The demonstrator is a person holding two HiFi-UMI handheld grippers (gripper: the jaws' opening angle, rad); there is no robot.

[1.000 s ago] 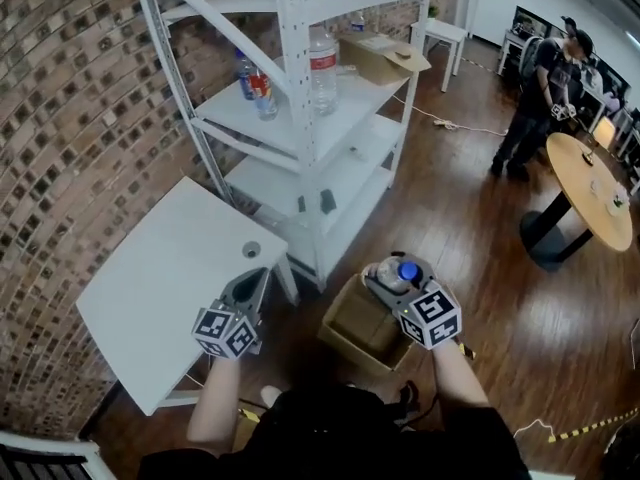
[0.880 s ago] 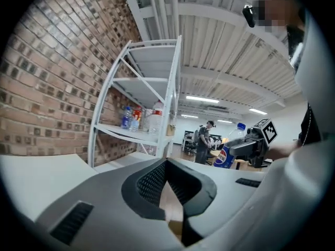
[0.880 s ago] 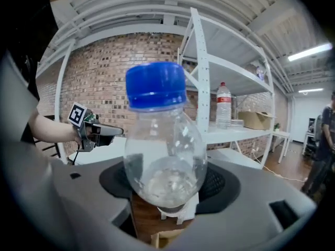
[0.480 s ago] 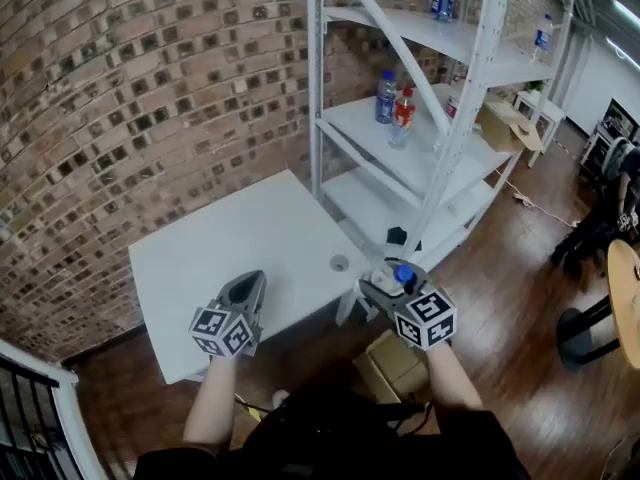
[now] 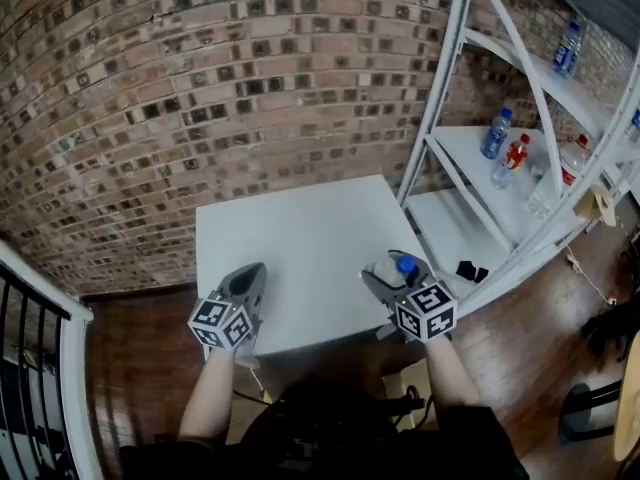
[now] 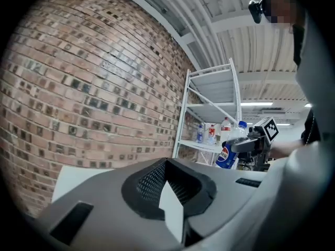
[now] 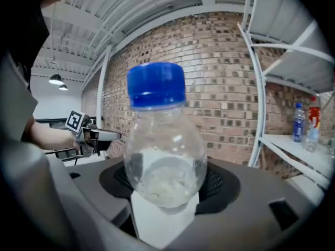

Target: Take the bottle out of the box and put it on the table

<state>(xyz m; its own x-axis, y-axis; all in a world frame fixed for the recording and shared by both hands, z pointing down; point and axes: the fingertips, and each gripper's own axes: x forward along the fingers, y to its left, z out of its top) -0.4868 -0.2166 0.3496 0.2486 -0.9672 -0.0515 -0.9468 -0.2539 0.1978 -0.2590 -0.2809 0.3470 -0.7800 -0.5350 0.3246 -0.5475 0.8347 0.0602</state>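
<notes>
A clear plastic bottle [image 5: 388,269] with a blue cap stands upright between the jaws of my right gripper [image 5: 392,273], which is shut on its body. In the right gripper view the bottle [image 7: 157,156] fills the middle of the picture. It hangs over the near right corner of the white table [image 5: 290,233]. My left gripper [image 5: 248,280] hovers over the table's near left edge, jaws together and empty. The left gripper view shows the bottle [image 6: 229,153] off to the right. The cardboard box [image 5: 412,378] sits on the floor below my right arm, mostly hidden.
A white metal shelf rack [image 5: 455,223] stands right of the table, with several bottles [image 5: 497,133] on its upper shelf and a small black object [image 5: 470,270] lower down. A brick wall runs behind the table. A black railing [image 5: 40,368] is at the far left.
The view has swung left from the shelf rack and box to the table. Both grippers now hang over the table's near edge, and the bottle is still in the right one.
</notes>
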